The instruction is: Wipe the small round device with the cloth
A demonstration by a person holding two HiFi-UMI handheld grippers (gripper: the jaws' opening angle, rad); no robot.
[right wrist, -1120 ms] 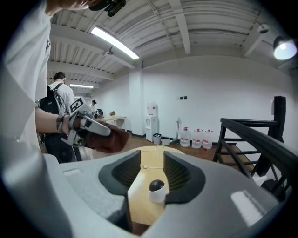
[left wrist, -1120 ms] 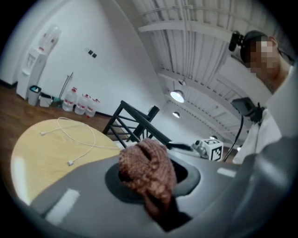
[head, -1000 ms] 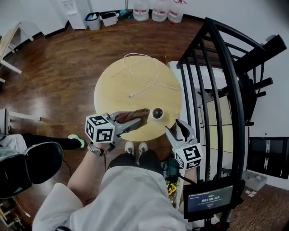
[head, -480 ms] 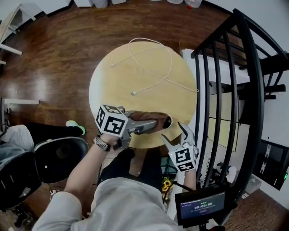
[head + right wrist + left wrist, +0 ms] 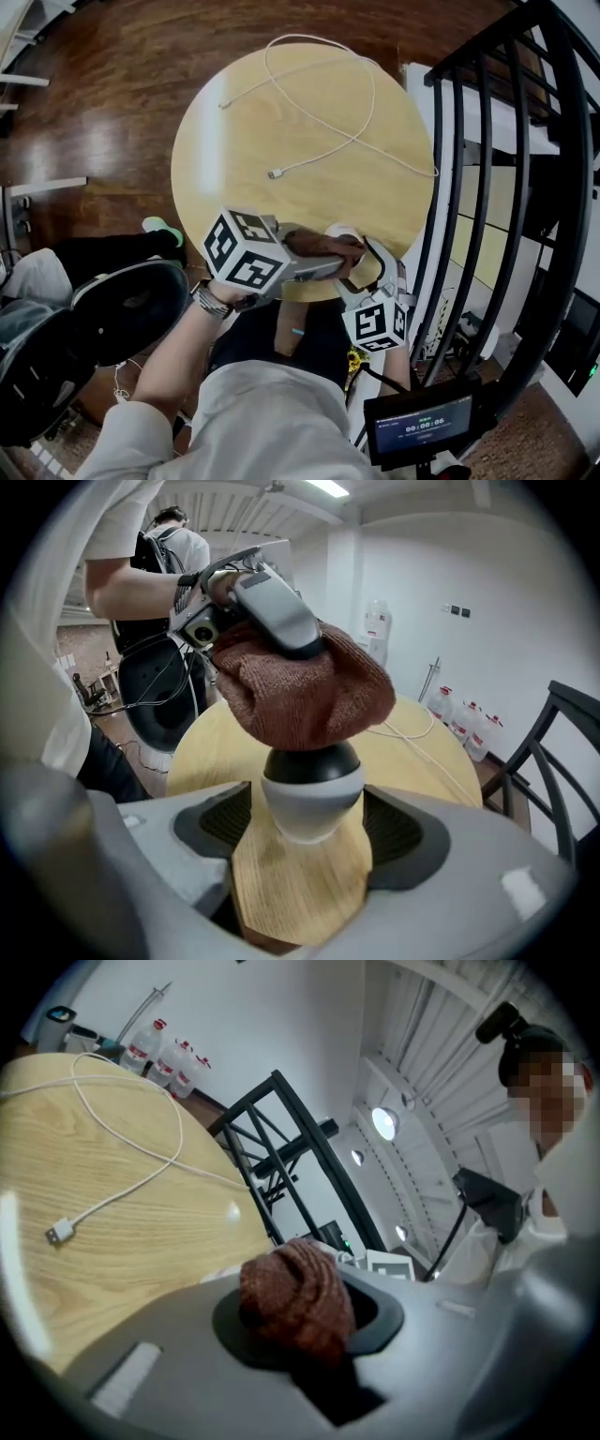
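The small round device (image 5: 312, 785), black on top and pale grey below, stands near the front edge of the round wooden table (image 5: 234, 141). My left gripper (image 5: 300, 1321) is shut on a bunched brown cloth (image 5: 295, 1297), and the cloth (image 5: 305, 686) rests on top of the device. In the head view the cloth (image 5: 323, 248) hides most of the device. My right gripper (image 5: 309, 832) has just been opening its jaws; they stand open on either side of the device, with the pads clear of it. From the head view the right gripper (image 5: 366, 267) sits at the table's rim.
A white charging cable (image 5: 319, 112) loops across the far half of the table. A black metal railing (image 5: 487, 187) runs close along the right. A black chair (image 5: 122, 300) stands at the left. Water bottles (image 5: 159, 1049) stand by the far wall.
Both grippers have come down toward the table's front edge. The cloth has moved over the device and now sits on it. The right jaws have opened wider around the device.
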